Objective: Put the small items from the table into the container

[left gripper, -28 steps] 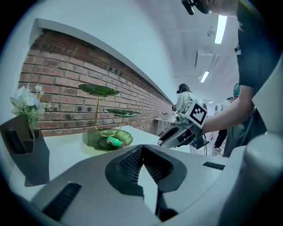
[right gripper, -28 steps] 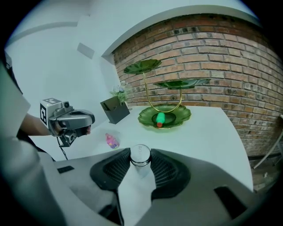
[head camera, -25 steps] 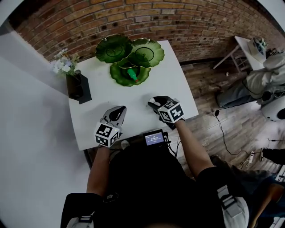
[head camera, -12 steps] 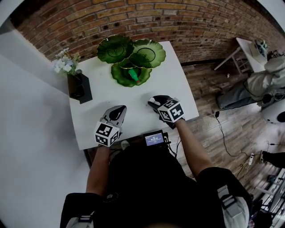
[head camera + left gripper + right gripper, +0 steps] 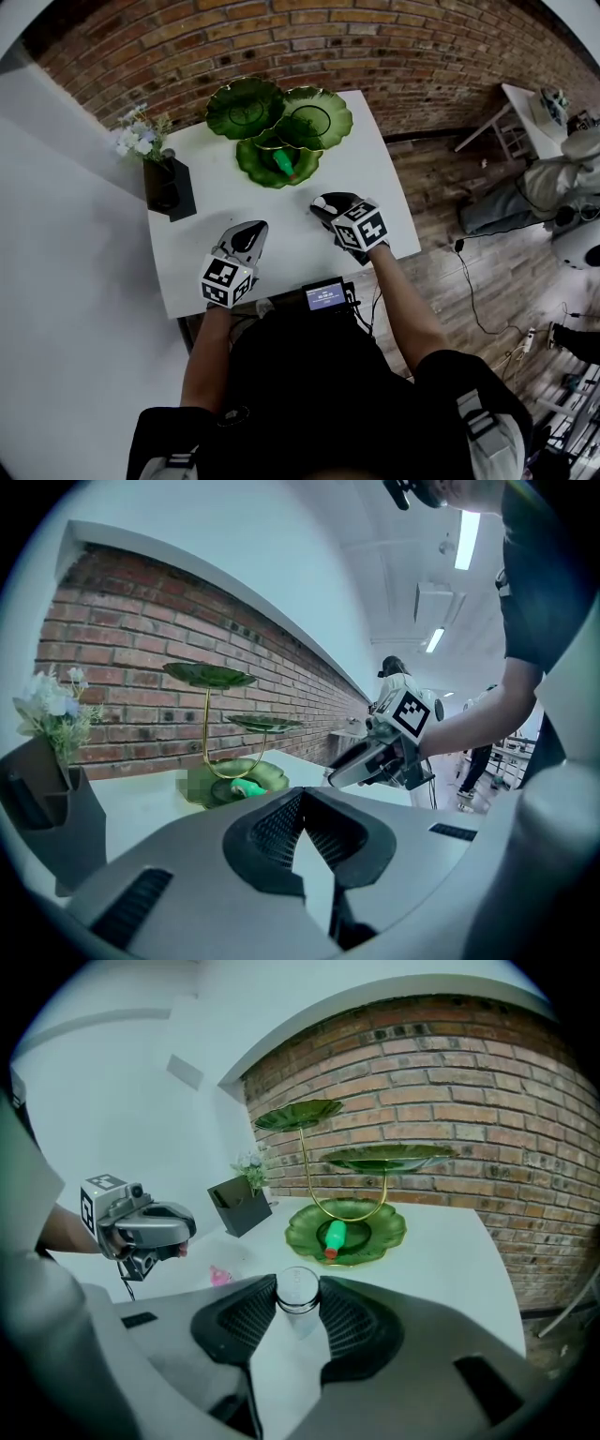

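Open run of bare white table (image 5: 281,220) from the near edge up to the tiered green stand (image 5: 317,117). Bottom dish (image 5: 258,161) overhung by the tiers above, partly taken by a green bottle (image 5: 335,1235). Low on that lane's left, a small pink item (image 5: 219,1276). Far left blocked by a black flower holder (image 5: 169,187); brick wall (image 5: 281,42) close behind.

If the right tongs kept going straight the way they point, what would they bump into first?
Probably the white table, just short of the green leaf dish with the green bottle; depth is hard to judge.
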The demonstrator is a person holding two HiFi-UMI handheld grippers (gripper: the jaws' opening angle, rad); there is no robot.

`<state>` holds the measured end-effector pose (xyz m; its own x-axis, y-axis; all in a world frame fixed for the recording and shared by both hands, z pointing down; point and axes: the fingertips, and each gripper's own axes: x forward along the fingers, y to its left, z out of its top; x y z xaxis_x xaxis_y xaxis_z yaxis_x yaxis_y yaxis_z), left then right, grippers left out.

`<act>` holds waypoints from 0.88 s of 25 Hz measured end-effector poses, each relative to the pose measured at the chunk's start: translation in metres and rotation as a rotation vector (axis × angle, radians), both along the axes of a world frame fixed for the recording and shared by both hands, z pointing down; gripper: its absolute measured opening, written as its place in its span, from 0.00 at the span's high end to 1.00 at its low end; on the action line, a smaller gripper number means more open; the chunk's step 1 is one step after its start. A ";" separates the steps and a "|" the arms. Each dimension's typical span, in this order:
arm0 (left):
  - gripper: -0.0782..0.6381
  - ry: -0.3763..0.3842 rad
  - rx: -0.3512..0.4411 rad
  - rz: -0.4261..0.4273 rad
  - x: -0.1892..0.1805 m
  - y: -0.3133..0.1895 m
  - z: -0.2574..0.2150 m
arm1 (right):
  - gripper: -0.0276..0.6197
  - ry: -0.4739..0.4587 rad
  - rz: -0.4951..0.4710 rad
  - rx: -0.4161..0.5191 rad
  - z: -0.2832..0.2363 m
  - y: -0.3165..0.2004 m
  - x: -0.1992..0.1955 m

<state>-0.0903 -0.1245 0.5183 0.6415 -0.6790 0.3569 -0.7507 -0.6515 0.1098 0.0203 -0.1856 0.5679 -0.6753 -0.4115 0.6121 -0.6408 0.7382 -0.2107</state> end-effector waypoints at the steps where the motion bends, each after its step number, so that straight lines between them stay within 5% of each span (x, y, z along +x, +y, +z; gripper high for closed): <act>1: 0.88 -0.001 -0.001 -0.001 0.000 -0.001 0.000 | 0.72 -0.002 0.001 0.003 -0.001 -0.003 0.000; 22: 0.88 0.002 -0.014 -0.046 -0.005 -0.031 0.004 | 0.72 -0.016 0.024 0.071 -0.008 -0.077 -0.013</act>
<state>-0.0957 -0.1558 0.5219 0.6104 -0.7027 0.3655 -0.7795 -0.6147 0.1200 0.0070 -0.2627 0.5596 -0.6743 -0.4696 0.5699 -0.6553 0.7363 -0.1687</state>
